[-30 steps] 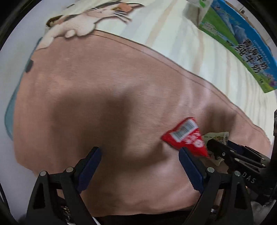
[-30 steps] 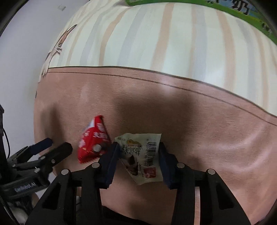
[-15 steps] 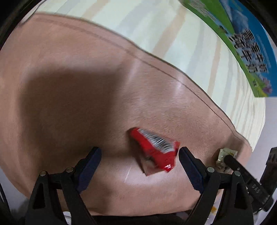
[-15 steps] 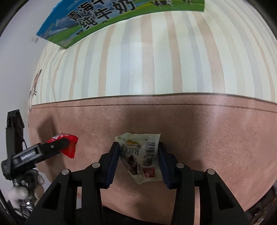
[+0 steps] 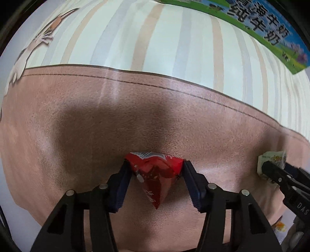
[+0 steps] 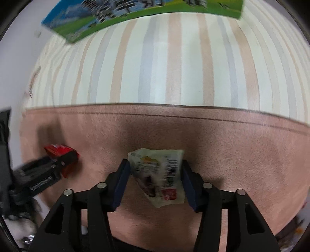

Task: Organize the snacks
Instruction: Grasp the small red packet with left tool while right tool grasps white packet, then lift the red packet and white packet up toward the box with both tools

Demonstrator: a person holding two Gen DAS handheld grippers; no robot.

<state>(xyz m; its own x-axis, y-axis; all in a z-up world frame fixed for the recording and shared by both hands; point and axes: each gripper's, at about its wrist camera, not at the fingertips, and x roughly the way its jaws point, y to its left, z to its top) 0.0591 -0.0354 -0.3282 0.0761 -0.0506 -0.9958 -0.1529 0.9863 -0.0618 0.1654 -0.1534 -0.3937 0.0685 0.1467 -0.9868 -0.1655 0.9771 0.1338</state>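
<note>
Red packet [image 5: 155, 174] pinched as the left gripper [image 5: 155, 170] just closed; right gripper [image 6: 155, 170], easing, holds the white packet [image 6: 158, 174]. Next, probably the carton [image 5: 251, 21].

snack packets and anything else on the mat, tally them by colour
red snack packet: 1, between the left claw's pads
white snack packet: 1, between the right claw's pads
green and blue milk carton: 1, flat at the striped end of the mat
total: 3
</note>
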